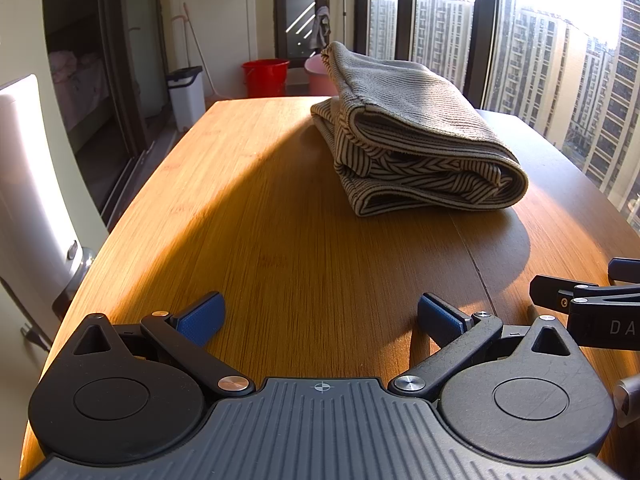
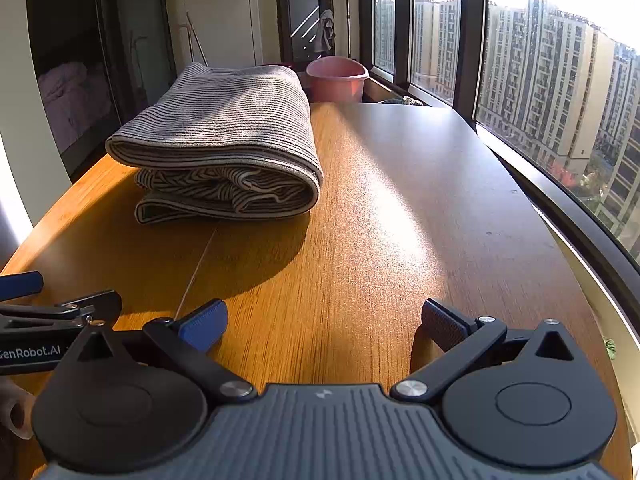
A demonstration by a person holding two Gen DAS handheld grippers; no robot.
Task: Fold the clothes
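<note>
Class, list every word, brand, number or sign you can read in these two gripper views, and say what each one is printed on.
"DA", cut off at the frame edge: on the side of the right gripper, seen from the left wrist view.
"enRobot.AI", its first letter partly hidden: on the side of the left gripper, seen from the right wrist view.
A small crosshair mark, not text: on the left gripper's ribbed body.
A small logo on the right gripper's ribbed body: too small to read.
No other text is readable.

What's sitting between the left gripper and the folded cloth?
Nothing: only bare wooden table separates the left gripper from the folded cloth, shown in the left wrist view.
</note>
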